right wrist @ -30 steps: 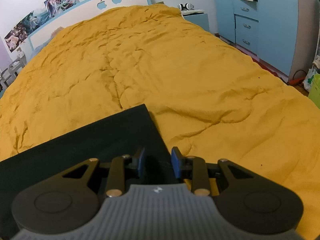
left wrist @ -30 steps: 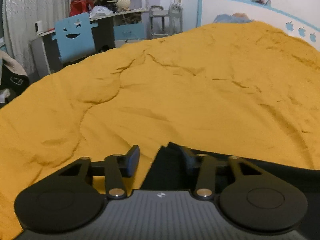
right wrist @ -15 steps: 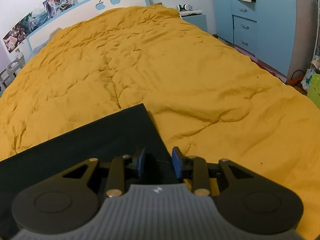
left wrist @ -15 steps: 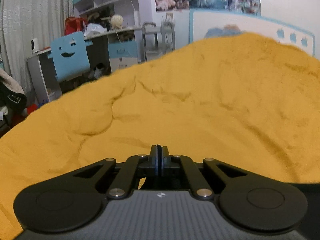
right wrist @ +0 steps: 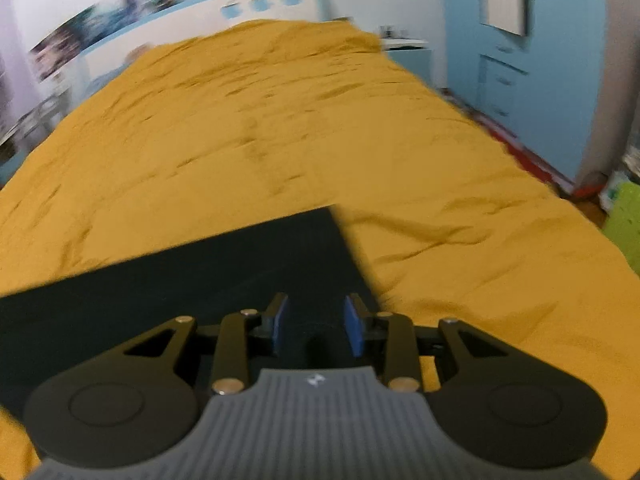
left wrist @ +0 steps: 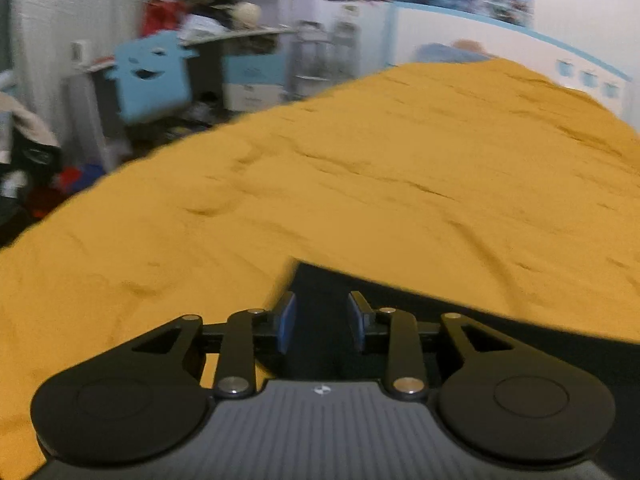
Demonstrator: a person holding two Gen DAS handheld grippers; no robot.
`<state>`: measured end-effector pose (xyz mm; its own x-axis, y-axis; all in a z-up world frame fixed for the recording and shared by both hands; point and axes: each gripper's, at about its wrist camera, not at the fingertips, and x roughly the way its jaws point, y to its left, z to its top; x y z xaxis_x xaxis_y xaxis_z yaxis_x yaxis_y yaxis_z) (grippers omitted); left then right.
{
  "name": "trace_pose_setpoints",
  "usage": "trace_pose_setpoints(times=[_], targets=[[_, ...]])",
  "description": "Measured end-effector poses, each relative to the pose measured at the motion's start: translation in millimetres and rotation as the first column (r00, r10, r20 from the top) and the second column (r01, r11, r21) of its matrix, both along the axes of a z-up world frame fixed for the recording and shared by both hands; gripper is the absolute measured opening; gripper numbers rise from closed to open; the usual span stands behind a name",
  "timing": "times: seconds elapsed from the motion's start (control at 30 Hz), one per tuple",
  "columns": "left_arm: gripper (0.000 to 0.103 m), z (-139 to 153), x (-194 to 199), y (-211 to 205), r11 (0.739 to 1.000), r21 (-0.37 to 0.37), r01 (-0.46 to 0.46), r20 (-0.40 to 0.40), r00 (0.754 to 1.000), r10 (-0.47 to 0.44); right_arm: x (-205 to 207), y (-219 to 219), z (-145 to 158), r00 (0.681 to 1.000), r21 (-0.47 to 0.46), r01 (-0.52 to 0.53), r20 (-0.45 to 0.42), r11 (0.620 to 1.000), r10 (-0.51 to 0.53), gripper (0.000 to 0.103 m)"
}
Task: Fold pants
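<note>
One Pair of Pants, Folded Flat, Both Grips Coming Off

One dark pair of pants (right wrist: pixel 208 280) on the mustard bedcover (right wrist: pixel 280 128), lying as a flat, straight-edged slab near the foot of the bed. Seen in the right wrist view with one clean corner pointing up the bed; seen again in the left wrist view (left wrist: pixel 400 304) as a dark wedge with its own sharp corner. No loose legs, no waistband trailing, no bunching in view. Judged from that: folding largely done, perhaps one last fold or a smoothing pass left, though the near part of the cloth sits hidden under the tools.

Two tools counted. Left hand-held gripper (left wrist: pixel 322 322): jaws spreading, blue pads apart, dark cloth visible below the gap but not pinched. Right hand-held gripper (right wrist: pixel 316 324): likewise spreading, pads clear of each other, over the cloth near its right edge, nothing pinched. Whether either fingertip brushes the fabric: cannot tell, with the pictures blurred.

Elsewhere: one headboard (right wrist: pixel 256 0) with three cut-outs, one blue wardrobe (right wrist: pixel 552 64), one blue chair back with a face (left wrist: pixel 150 74), one cluttered bench (left wrist: pixel 240 34) behind it.
</note>
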<state>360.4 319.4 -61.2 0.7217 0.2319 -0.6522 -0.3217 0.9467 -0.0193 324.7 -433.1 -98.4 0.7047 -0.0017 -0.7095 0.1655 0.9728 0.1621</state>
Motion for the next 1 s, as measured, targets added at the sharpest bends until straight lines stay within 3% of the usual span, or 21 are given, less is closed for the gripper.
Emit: trace_pose_setpoints(times=[0.1,0.2,0.37,0.47,0.67,0.77,0.9,1.0], targets=[[0.035,10,-26,-32,0.999,-0.013,0.052,-0.027,0.998,-0.052,-20,50,5,0.990,0.019,-0.139,-0.006,0.990,0.139,0.031],[0.035,14,-53,-71,0.988,-0.083,0.130,-0.041,0.990,-0.133,-44,99,0,0.966,0.027,-0.255,-0.030,0.967,0.256,0.037],[0.032,14,-98,-158,0.925,-0.154,0.347,-0.023,0.935,-0.354,-74,127,-19,0.949,0.049,-0.300,-0.084,0.953,0.303,0.037],[0.032,10,-119,-209,0.869,-0.208,0.449,0.013,0.890,-0.457,-88,107,-20,0.958,0.069,-0.269,-0.085,0.961,0.274,0.037],[0.032,0,-139,-305,0.768,-0.180,0.614,0.038,0.785,-0.618,-107,36,-8,0.974,0.065,-0.223,-0.030,0.973,0.225,0.044],[0.032,-4,-140,-338,0.728,-0.191,0.658,0.039,0.746,-0.665,-106,-6,-4,0.978,0.048,-0.204,-0.026,0.978,0.206,0.045],[0.032,-18,-134,-378,0.708,-0.175,0.684,0.007,0.720,-0.694,-106,-51,-3,0.981,0.047,-0.190,-0.018,0.981,0.191,0.045],[0.035,-32,-127,-402,0.711,-0.146,0.688,-0.016,0.717,-0.697,-102,-70,-6,0.982,0.061,-0.187,-0.008,0.981,0.188,0.046]])
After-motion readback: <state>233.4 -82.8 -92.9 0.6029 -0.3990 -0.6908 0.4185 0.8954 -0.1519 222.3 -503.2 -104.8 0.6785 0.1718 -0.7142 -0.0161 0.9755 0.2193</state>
